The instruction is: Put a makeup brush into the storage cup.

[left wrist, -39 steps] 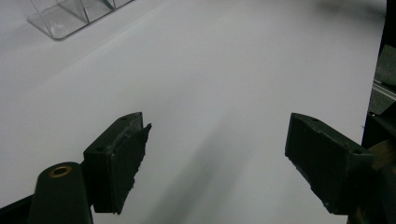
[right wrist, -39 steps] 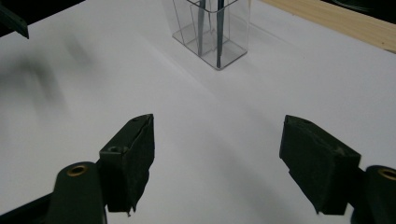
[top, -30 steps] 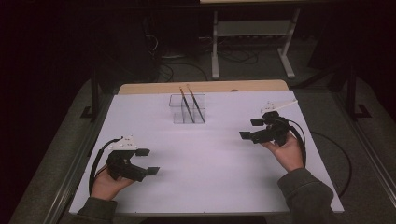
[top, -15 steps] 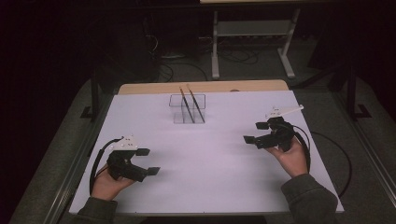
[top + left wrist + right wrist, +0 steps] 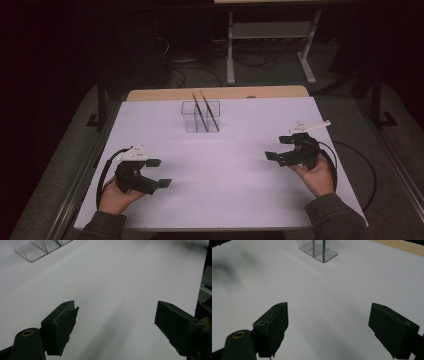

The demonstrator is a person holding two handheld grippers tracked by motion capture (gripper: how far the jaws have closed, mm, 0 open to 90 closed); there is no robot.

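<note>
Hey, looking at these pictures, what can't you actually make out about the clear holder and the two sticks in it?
- Sticks, high view: too small and dim to tell whether they are pencils, brushes or chopsticks.
- Clear holder, left gripper view: cut off by the top edge, so its contents are out of frame.
- Clear holder, right gripper view: top edge cuts it, leaving the stick tops unseen.
- Holder's dividers, high view: transparent walls blur how many compartments there are.

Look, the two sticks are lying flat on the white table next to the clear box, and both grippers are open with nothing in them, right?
Not quite. The two sticks are not lying on the white table; they stand leaning inside the clear box, as the high view shows. The rest holds: the left gripper and the right gripper are both open with nothing in them.
</note>
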